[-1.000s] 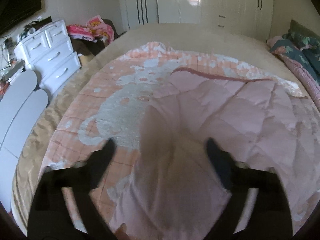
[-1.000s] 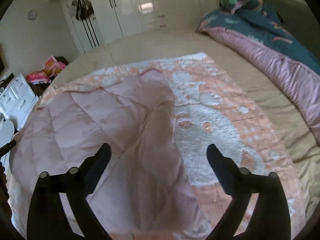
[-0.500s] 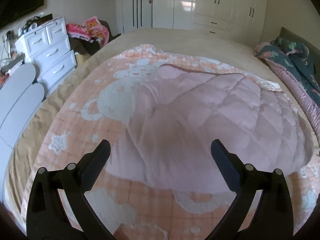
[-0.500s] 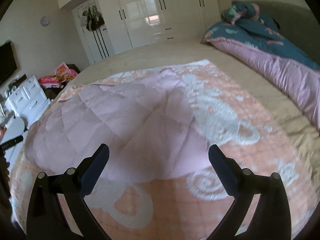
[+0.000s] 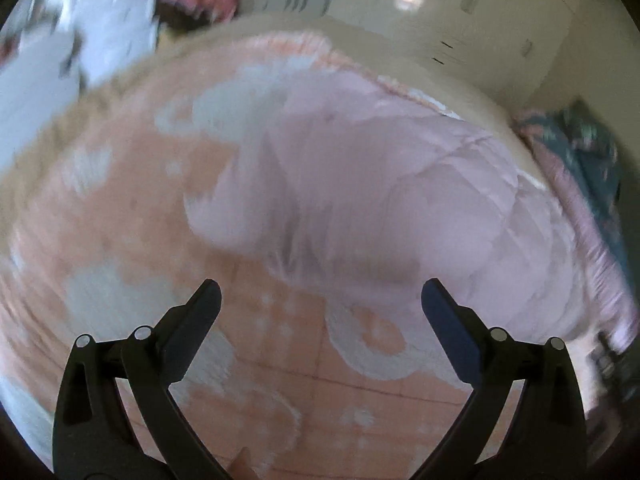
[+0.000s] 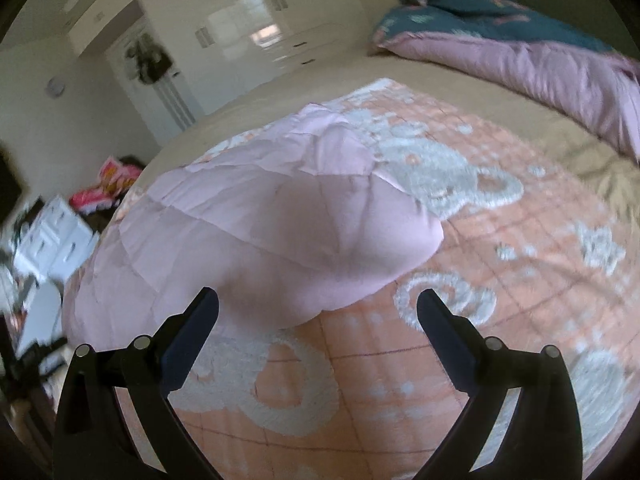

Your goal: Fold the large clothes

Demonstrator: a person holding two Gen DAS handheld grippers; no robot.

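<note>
Here we held the left gripper (image 5: 316,300) with its jaws spread wide and nothing between them, hovering above an orange-pink blanket (image 5: 132,216) patterned with white shapes. The right gripper (image 6: 318,306) was likewise spread apart and empty, poised over the same blanket (image 6: 500,280). Just beyond the fingertips of both tools lay the task's garment, a pale pink quilted jacket (image 5: 400,200), puffy and bunched into a rounded mound on top of the blanket. In the right wrist view the quilted jacket (image 6: 280,232) had its near edge rolled under, sitting just past the left finger, and neither finger touched it. The blanket covered a tan bed (image 6: 328,80). Along the far right side of the bed we saw a teal-and-purple duvet (image 6: 520,52) heaped in a long ridge. To the left, off the bed, stood a white chest of drawers (image 6: 56,236) with a pink bundle of cloth (image 6: 108,188) behind it. White wardrobe doors (image 6: 256,36) lined the back wall. The left wrist view was heavily blurred, so we could make out little fine detail there.
</note>
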